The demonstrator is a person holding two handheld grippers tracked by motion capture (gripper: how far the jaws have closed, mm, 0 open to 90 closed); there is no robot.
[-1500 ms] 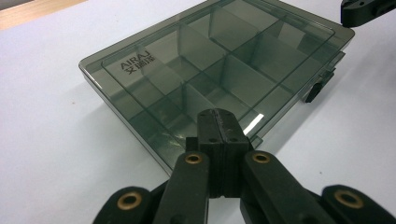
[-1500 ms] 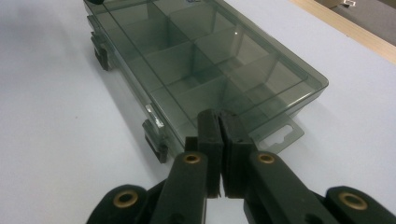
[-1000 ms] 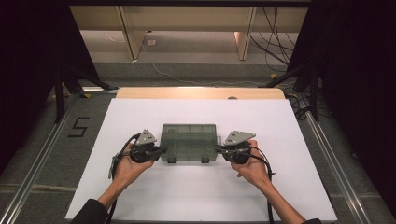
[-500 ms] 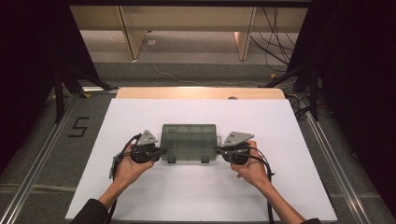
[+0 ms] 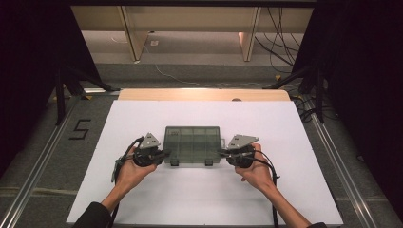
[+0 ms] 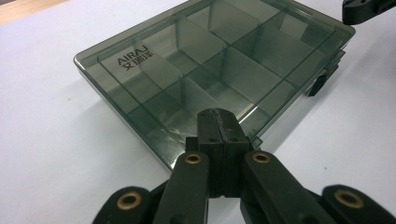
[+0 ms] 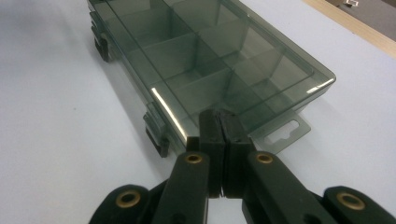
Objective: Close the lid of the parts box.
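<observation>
- Smoky clear compartment box (image 5: 192,145) lies flat on white tabletop (image 5: 199,199), roughly mid-width, nearer the person's edge than the far edge. Lid down; dividers visible through it.
- "AIRAJ" print (image 6: 133,55) on lid, seen in left gripper view.
- Two dark latches on the near long side of box: one (image 7: 158,129) close to R gripper tips, other (image 7: 102,44) farther along.
- Clear hang tab (image 7: 286,131) sticks out from box's short end on the R side, flat on the table.
- L gripper (image 5: 164,154): jaws together, nothing between them; tips at box's left short end, near the near corner. Touching or just short: can't tell.
- R gripper (image 5: 221,153): jaws together, nothing between; tips at box's right short end by the near corner, just beside hang tab. Contact unclear.
- Grippers face each other w/ box between them; each blocks its end of the box.
- Wood strip (image 5: 204,94) along tabletop's far edge.
- Floor left of table: black "5" mark (image 5: 80,129). Cables (image 5: 280,28) on the floor beyond far right corner.
</observation>
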